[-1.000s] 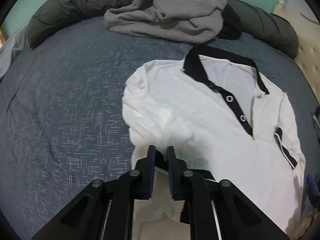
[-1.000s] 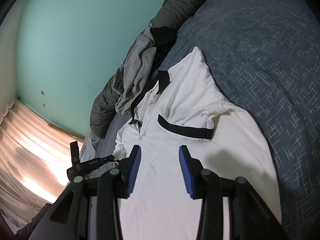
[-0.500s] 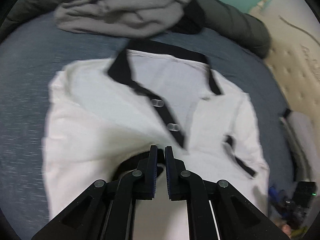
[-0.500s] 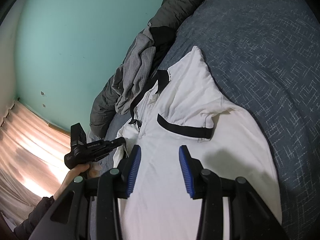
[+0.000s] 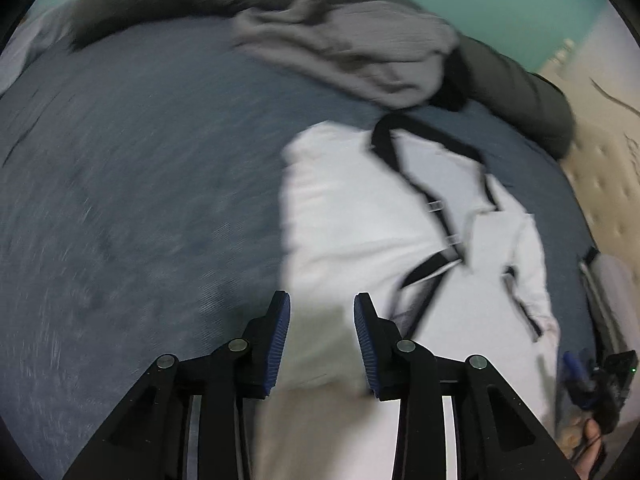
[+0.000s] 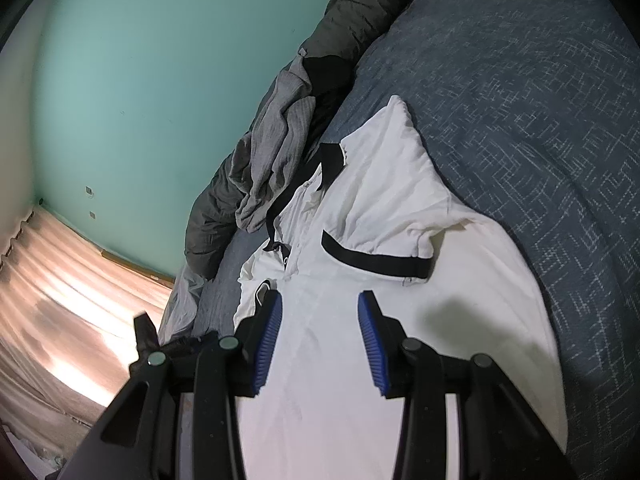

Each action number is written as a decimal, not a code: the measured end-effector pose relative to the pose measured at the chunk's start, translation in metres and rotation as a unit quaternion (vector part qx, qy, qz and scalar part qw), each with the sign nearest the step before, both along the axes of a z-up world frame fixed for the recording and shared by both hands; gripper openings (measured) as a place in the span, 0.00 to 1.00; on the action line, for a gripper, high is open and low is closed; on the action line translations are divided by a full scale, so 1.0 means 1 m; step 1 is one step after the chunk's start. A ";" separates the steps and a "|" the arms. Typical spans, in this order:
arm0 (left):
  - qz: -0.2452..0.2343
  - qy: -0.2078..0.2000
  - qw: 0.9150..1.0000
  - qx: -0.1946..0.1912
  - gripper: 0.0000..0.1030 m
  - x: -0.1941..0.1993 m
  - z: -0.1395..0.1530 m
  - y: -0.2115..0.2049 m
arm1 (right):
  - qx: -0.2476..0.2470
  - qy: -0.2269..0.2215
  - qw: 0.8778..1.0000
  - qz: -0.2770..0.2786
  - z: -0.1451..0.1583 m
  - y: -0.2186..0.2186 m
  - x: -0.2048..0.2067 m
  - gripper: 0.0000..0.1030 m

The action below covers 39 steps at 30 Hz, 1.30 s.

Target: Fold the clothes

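White polo shirt (image 6: 384,208) flat on blue bed (image 6: 540,100), both sleeves folded onto chest. Left gripper (image 5: 322,334) above shirt's edge, jaws opening, nothing between them. Right gripper (image 6: 320,344) over lower shirt, jaws apart, empty. Grey garment (image 5: 360,48) heaped beyond collar, against dark duvet (image 6: 352,4). No containers visible.

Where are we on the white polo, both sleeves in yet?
Both sleeves look folded in across the white polo. In hand: nothing; the left hand-held gripper is opening, empty, and the right hand-held gripper hangs open above it. Left: folding the body, then the grey garment behind.
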<state>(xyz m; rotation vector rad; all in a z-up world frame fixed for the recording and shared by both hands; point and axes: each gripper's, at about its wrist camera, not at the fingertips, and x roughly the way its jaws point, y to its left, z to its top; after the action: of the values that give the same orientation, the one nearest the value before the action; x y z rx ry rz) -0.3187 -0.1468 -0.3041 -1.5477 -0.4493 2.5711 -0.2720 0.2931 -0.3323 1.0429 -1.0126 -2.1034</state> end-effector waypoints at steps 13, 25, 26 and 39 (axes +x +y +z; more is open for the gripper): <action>-0.028 -0.019 0.999 0.037 0.11 0.013 -0.029 0.001 | 0.001 -0.007 1.000 0.002 -0.005 -0.002 0.000 0.39; -0.001 -0.021 1.000 0.008 0.07 0.015 -0.031 -0.026 | -0.001 -0.008 1.000 0.003 -0.005 -0.002 -0.001 0.39; -0.001 -0.023 1.000 0.007 0.07 0.015 -0.031 -0.026 | -0.001 -0.008 1.000 0.003 -0.005 -0.001 0.000 0.39; 0.021 -0.016 0.999 -0.043 0.19 -0.026 0.006 -0.025 | 0.007 -0.005 1.000 0.006 -0.004 -0.003 0.000 0.39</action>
<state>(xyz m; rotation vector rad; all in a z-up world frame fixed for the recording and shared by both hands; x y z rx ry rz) -0.3447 -0.1720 -0.2982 -1.6253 -0.3838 2.6328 -0.2715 0.2901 -0.3358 1.0645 -0.9946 -2.1003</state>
